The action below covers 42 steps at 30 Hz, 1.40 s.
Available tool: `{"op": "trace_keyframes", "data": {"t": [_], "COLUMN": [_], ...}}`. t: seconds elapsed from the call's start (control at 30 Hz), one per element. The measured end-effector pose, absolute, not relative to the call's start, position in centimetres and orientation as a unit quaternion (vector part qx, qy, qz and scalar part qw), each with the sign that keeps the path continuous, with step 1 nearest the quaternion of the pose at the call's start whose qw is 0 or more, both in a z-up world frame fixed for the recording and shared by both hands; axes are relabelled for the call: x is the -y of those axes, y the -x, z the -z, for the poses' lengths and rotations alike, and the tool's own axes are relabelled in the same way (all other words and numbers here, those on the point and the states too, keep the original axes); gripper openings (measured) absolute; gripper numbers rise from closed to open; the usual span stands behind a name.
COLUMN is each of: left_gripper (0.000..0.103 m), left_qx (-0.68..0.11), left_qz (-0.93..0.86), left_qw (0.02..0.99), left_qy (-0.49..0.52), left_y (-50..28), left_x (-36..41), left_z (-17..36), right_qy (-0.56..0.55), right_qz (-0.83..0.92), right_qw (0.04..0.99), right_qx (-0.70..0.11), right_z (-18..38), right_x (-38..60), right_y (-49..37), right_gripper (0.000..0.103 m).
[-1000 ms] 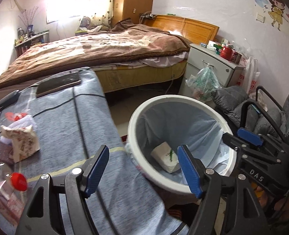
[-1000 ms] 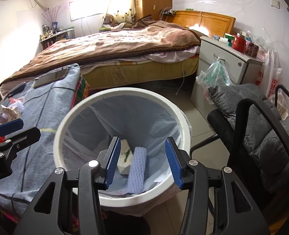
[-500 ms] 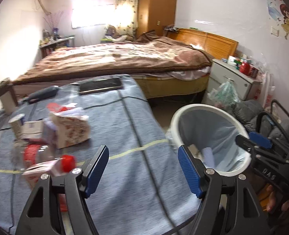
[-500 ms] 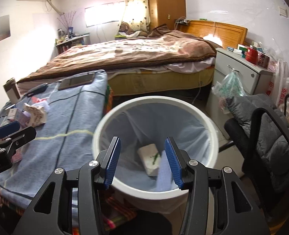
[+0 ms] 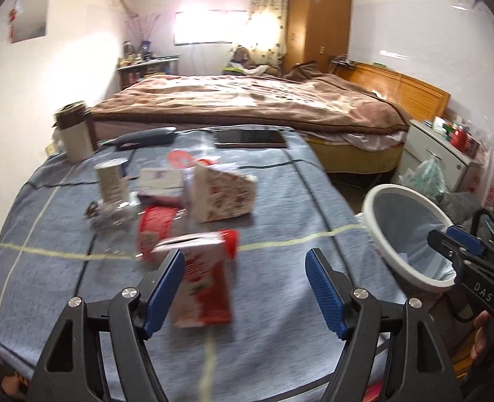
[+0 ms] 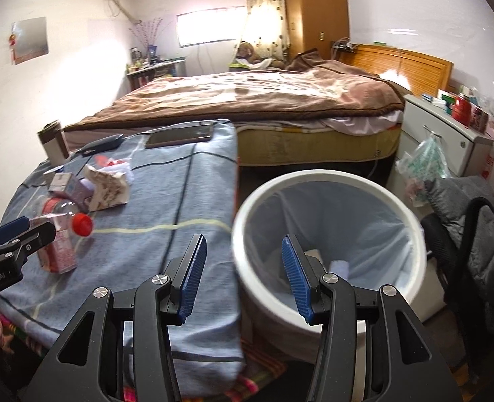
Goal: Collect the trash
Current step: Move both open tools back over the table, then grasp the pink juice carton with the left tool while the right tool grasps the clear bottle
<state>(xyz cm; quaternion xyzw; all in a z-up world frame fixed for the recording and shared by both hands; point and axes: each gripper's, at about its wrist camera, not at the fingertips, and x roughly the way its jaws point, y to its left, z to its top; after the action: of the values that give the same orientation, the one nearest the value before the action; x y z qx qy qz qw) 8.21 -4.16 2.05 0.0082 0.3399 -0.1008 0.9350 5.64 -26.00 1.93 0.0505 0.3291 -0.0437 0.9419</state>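
My left gripper point(image 5: 245, 269) is open over the blue-clothed table point(image 5: 280, 201); a red and white carton point(image 5: 203, 284) lies between its fingers, nearer the left one. Behind it lie a clear bottle with a red cap point(image 5: 153, 231), a patterned paper wedge point(image 5: 223, 191), a small white box point(image 5: 161, 179) and a paper cup point(image 5: 111, 181). The white bin point(image 6: 327, 234) with a liner stands right of the table, with trash inside. My right gripper point(image 6: 243, 258) is open and empty at the bin's left rim.
A phone point(image 5: 250, 139), a dark case point(image 5: 146, 137) and a thermos point(image 5: 74, 132) sit at the table's far end. A bed point(image 6: 263, 100), a white nightstand point(image 6: 447, 134) with a hanging bag, and a black chair point(image 6: 474, 244) surround the bin.
The left gripper has swung left from over the bin to the trash on the table. The right gripper has drawn back and left from above the bin to its left rim.
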Motion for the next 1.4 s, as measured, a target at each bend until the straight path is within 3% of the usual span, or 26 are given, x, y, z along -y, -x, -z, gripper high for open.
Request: {"op": "trace_keyframes", "data": {"t": [0.17, 0.27, 1.03, 1.07, 1.1, 1.3, 1.4], "left_gripper": [0.079, 0.080, 0.086, 0.084, 0.075, 0.044, 0.038], "left_qx": [-0.352, -0.357, -0.393, -0.396, -0.399, -0.402, -0.395], "left_qz": [0.074, 0.059, 0.117, 0.122, 0.126, 0.129, 0.127], "left_qw": [0.933, 0.932, 0.910, 0.908, 0.904, 0.903, 0.907], "left_qy": [0.015, 0.019, 0.054, 0.067, 0.080, 0.081, 0.078], "left_y": [-7.9, -7.9, -11.8, -11.9, -12.0, -11.7, -11.1], "left_x": [1.0, -0.3, 1.1, 0.8, 0.6, -0.3, -0.9], "left_z": [-1.1, -0.6, 3.0, 3.2, 3.3, 3.8, 3.4], "right_qy": [-0.045, -0.038, -0.011, -0.011, -0.010, -0.013, -0.011], "right_qz": [0.017, 0.004, -0.014, -0.014, -0.014, -0.009, -0.014], "right_qw": [0.943, 0.944, 0.937, 0.937, 0.937, 0.936, 0.936], "right_qx": [-0.328, -0.329, -0.349, -0.349, -0.349, -0.351, -0.352], "right_z": [-1.7, -1.6, -0.9, -0.9, -0.9, -0.7, -0.7], "right_x": [24.2, 23.1, 19.4, 19.4, 19.4, 19.0, 18.5], "right_y": [-6.1, -6.4, -7.7, -7.7, -7.7, -8.1, -8.1], "right_gripper": [0.050, 0.060, 0.060, 0.060, 0.060, 0.060, 0.060]}}
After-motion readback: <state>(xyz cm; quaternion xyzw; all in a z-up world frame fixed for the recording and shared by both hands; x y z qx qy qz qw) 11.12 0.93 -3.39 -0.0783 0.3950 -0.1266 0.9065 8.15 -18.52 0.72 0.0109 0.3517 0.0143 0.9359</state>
